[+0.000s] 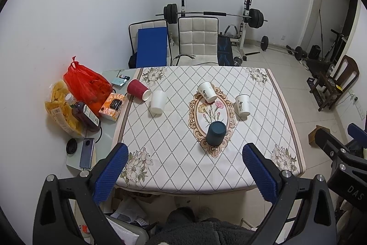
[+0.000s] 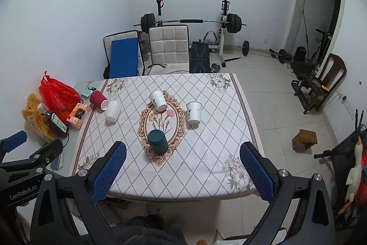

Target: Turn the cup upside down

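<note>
Several cups sit on the patterned tablecloth (image 1: 174,153). A dark teal cup (image 1: 216,133) (image 2: 157,141) stands base up on the oval flower motif, nearest me. Behind it a printed white cup (image 1: 207,91) (image 2: 158,100) lies tilted on its side. Another printed white cup (image 1: 242,105) (image 2: 194,113) stands to the right. A plain white cup (image 1: 157,101) (image 2: 113,111) and a red ribbed cup (image 1: 138,90) (image 2: 98,99) on its side are at the left. My left gripper (image 1: 185,149) and right gripper (image 2: 183,147) hover open above the table's near edge, holding nothing.
On the glass strip left of the cloth are a red bag (image 1: 86,84), a snack bag (image 1: 60,107), a bottle (image 1: 84,115), an orange box (image 1: 112,106) and a phone (image 1: 87,152). Two white chairs (image 1: 198,40) stand behind the table, with a barbell rack (image 1: 213,14) beyond.
</note>
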`<state>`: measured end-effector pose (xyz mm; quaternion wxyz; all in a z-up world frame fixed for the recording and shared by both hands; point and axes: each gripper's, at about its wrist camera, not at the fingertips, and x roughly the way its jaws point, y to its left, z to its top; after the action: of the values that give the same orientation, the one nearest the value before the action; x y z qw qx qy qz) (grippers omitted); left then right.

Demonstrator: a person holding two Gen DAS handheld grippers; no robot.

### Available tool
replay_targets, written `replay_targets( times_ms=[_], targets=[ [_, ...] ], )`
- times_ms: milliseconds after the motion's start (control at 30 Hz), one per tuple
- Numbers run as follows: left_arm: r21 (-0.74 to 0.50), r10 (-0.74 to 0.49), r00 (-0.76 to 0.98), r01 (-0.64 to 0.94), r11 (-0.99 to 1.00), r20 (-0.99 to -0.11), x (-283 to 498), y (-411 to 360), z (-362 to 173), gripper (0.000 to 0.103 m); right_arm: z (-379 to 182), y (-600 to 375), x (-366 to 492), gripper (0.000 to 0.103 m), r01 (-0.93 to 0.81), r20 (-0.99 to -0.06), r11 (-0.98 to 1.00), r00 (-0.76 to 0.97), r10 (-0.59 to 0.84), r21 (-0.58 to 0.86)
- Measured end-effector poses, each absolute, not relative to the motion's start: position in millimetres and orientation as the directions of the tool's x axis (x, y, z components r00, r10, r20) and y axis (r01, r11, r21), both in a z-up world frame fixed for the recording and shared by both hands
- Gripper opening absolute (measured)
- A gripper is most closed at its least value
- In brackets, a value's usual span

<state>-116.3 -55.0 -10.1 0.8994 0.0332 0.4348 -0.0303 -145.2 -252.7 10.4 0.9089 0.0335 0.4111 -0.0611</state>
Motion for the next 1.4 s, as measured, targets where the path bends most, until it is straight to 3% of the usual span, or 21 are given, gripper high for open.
replay_targets(
  times_ms=[1400],
  targets=[
    [0.031,-0.015,0.636,0.062,0.998,-0.772,-125,-48,3,0.102,28,-243,-152,0.101,0.129,-0.741,0.992,0.667,-0.078,0.011]
  ],
)
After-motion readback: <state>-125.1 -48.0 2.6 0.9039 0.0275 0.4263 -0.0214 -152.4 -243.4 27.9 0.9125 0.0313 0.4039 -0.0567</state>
